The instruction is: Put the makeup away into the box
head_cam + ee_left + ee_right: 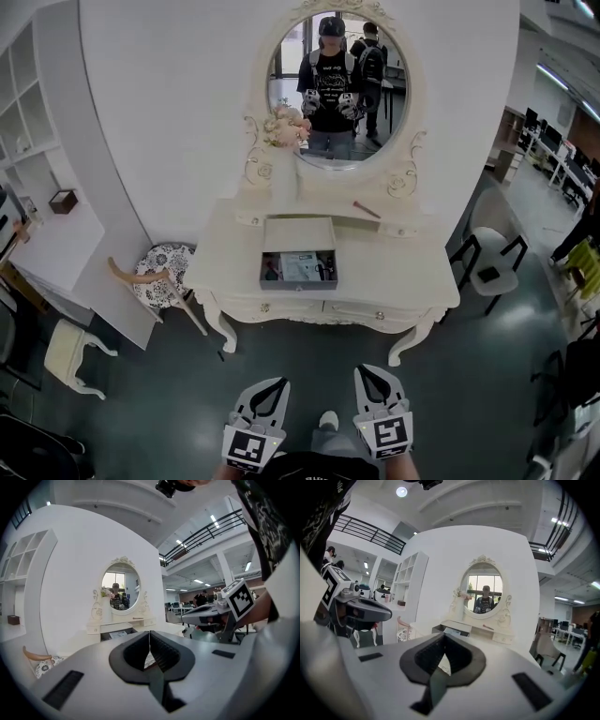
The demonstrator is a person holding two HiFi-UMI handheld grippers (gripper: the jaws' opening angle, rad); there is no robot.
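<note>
The left gripper (277, 382) (149, 633) and the right gripper (367, 369) (443, 635) are held side by side, near each other. Smooth grey shells and black ribbed pads are seen on both. The left jaws are pressed together at the tips, and nothing is held between them. The right jaws are closed the same way and are empty too.

Far ahead of both pairs of jaws, a creamy white dressing table (412, 272) with curvy legs is seen. An open grey box (298, 285) with a flat lid tipped back is set on it, straight beyond the jaws. Small dark things are seen inside the box, but they are too small to be told apart. A thin reddish makeup stick (367, 209) is laid on the little shelf behind the box, a bit right of the jaws' line. An oval mirror (323, 155) with a curly carved frame is stood above it.
</note>
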